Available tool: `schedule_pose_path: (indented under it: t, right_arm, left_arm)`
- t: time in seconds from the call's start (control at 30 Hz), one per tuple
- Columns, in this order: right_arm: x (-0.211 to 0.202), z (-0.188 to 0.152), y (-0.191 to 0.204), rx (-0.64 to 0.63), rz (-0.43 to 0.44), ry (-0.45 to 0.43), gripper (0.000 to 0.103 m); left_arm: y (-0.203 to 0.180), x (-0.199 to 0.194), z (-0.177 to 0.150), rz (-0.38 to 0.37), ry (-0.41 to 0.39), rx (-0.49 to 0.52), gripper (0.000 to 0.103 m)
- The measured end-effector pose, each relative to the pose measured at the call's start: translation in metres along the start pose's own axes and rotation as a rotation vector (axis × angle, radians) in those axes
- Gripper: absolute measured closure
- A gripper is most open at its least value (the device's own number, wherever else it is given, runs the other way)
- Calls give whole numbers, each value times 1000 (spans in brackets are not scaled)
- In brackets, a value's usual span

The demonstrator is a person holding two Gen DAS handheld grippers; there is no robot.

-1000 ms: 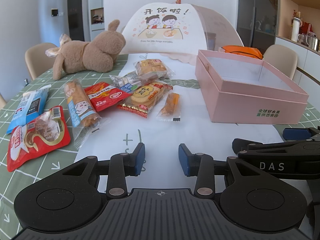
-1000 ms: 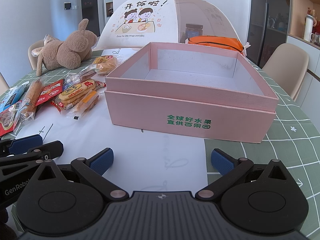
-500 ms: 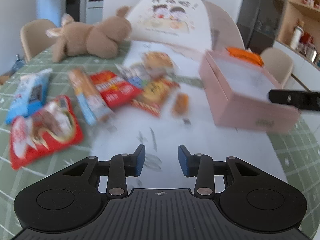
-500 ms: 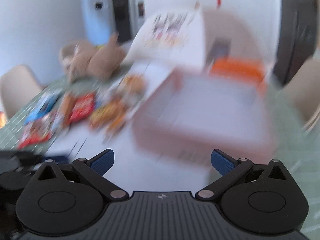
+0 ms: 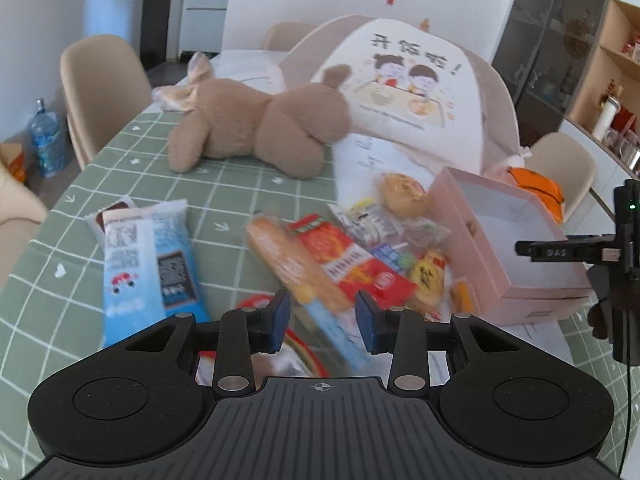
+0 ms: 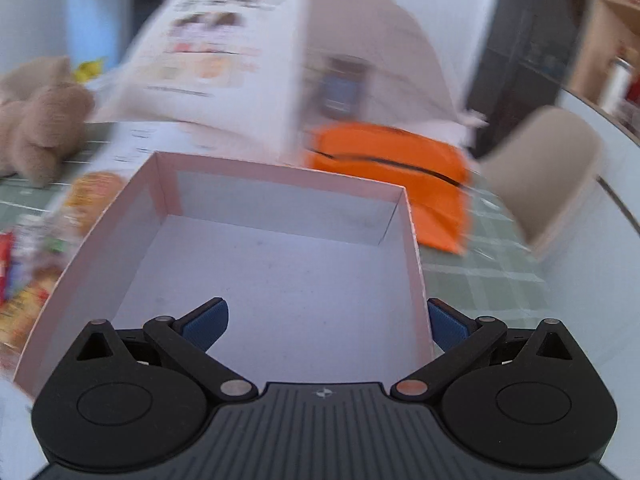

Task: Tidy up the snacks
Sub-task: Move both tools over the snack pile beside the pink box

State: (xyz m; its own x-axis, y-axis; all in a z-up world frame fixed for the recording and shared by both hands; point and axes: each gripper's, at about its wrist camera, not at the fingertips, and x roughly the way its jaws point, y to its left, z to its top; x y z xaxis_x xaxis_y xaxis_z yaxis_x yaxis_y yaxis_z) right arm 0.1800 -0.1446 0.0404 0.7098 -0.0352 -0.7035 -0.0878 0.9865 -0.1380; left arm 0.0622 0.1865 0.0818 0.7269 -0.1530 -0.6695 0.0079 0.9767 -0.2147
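Lying just left of the pink box [image 5: 516, 264], the snack pile [image 5: 352, 256] spreads over the table [image 5: 224, 196], its long bread packet [image 5: 296, 268] nearest the left gripper [image 5: 322, 318], whose tongs are partly spread, pinching nothing. Above the box's bare floor, the right gripper [image 6: 326, 322] stands wide apart. Beyond the box lie a plush rabbit [image 5: 260, 128] and an orange pouch [image 6: 392, 176].

Green checked table [image 5: 240, 184]: snack packets [image 5: 348, 264] (jumbled), pink box [image 6: 280, 280], plush rabbit [image 5: 256, 128], orange bag [image 6: 400, 168].
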Motion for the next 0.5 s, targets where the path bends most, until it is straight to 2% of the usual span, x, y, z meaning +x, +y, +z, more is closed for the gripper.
schedule_pose_path:
  t: [0.1,0.17,0.23,0.33,0.43,0.5]
  right_arm:
    - [10,13,34,-42,-9,5,0]
    - [12,16,49,-60,-13,10,0]
    - [15,16,53,-83,-42,49,0]
    - [19,10,43,-59,-129,89,0]
    - [-9,8,22,82,-6,42,0]
    - [-34,11,19,122,32,4,0]
  left_arm:
    - [11,10,12,-31,5,-5,63]
    - [10,18,22,-77,4,31,63]
    - [6,29,34,-117,0,84,63]
    - [-3,55,58,-156,0,136,63]
    - [-17,99,89,-184,34,161,63]
    - [-26,133,106,-186,60,162,63]
